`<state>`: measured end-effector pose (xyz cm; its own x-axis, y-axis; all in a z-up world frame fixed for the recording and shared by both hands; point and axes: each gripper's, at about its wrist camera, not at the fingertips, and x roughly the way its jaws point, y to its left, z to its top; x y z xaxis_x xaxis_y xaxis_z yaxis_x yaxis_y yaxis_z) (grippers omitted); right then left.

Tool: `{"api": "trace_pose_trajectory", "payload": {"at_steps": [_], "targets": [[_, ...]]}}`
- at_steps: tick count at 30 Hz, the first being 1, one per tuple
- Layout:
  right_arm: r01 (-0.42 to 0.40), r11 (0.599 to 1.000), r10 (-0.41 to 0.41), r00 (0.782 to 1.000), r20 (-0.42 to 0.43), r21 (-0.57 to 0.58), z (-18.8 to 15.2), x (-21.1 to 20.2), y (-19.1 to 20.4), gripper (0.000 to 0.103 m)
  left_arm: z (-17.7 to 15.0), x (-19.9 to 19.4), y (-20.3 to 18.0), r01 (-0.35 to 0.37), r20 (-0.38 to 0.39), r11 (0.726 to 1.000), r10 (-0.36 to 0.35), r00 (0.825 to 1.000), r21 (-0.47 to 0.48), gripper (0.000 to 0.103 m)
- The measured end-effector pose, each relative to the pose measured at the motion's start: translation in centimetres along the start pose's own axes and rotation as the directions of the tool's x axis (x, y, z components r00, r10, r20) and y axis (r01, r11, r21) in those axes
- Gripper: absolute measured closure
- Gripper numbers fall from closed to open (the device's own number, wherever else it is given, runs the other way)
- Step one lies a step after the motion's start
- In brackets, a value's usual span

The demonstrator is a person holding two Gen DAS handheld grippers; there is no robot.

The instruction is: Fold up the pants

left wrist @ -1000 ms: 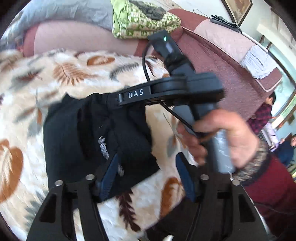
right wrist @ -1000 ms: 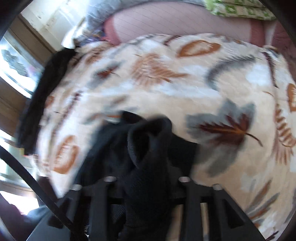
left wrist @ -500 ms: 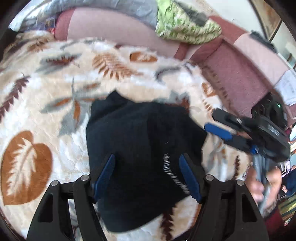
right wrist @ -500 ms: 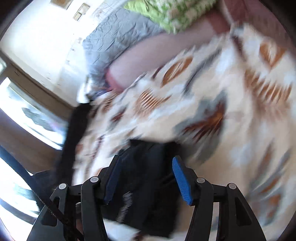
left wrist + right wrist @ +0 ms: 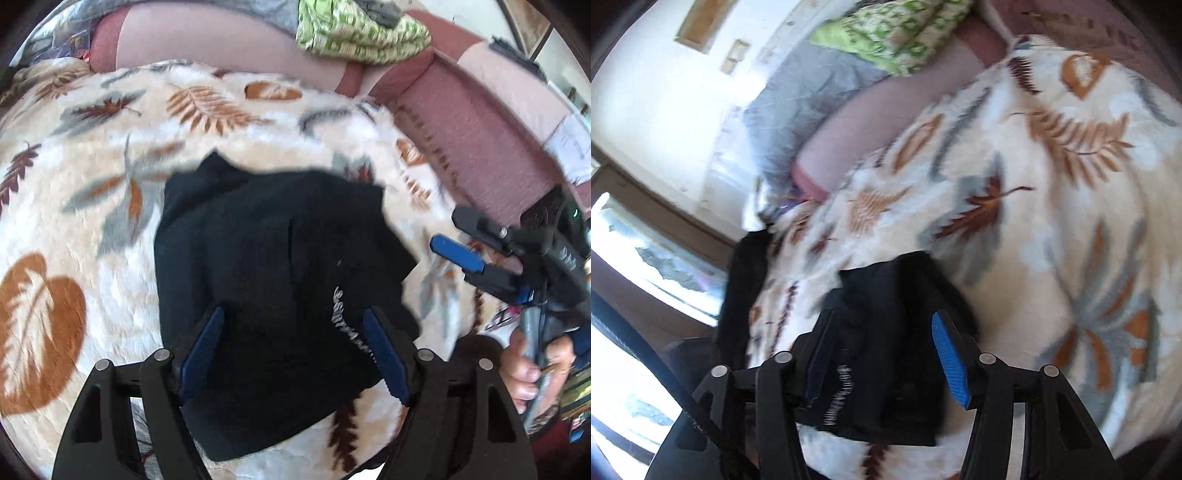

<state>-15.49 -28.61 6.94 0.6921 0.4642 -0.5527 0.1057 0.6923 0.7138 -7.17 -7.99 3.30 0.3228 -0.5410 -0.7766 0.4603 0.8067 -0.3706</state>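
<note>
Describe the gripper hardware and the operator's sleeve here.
Both grippers, left gripper and right gripper, have black skeletal frames with silver pivot bolts and blue ribbed pads on the fingers. A black cable trails from the right one. The sleeve is dark red.

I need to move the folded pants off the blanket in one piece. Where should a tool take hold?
Grip the black pants at the thick near edge, coming in low from the person's side: the layers stack there, so one pinch should catch them all.
</note>
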Motion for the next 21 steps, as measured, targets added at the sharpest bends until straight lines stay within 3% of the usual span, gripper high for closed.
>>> {"api": "trace_pose_trajectory", "payload": {"at_steps": [2, 6, 8, 11, 16, 21], "targets": [[-0.006, 1.000, 0.007, 0.999, -0.048, 0.019, -0.7, 1.7, -0.3, 0.041, -0.4, -0.6, -0.7, -0.010, 0.025, 0.999, 0.009, 1.000, 0.042, 0.027], [0.024, 0.995, -0.005, 0.981, -0.193, 0.096, -3.2, 6.0, -2.6, 0.040, -0.7, -2.4, 0.2, 0.078, 0.057, 0.997, -0.079, 0.995, 0.019, 0.025], [0.010, 0.996, 0.004, 0.987, -0.162, 0.085, -3.1, 5.5, -2.3, 0.038, -0.7, -3.0, 1.5, 0.097, 0.077, 0.995, -0.094, 0.993, -0.026, 0.024], [-0.104, 0.989, 0.111, 0.992, -0.059, 0.110, -2.0, 2.7, -2.1, 0.038, -1.2, -3.3, 3.5, 0.078, 0.115, 0.991, -0.066, 0.991, -0.104, 0.024], [-0.070, 0.992, 0.059, 0.992, 0.108, 0.107, 0.6, -2.0, -3.2, 0.038, -2.8, -3.3, 5.4, 0.053, 0.160, 0.987, -0.028, 0.987, -0.153, 0.024], [-0.069, 0.983, 0.049, 0.992, 0.116, 0.169, 1.7, -1.0, -4.8, 0.038, -3.1, -2.3, 5.4, 0.068, 0.139, 0.987, -0.047, 0.989, -0.147, 0.024]]}}
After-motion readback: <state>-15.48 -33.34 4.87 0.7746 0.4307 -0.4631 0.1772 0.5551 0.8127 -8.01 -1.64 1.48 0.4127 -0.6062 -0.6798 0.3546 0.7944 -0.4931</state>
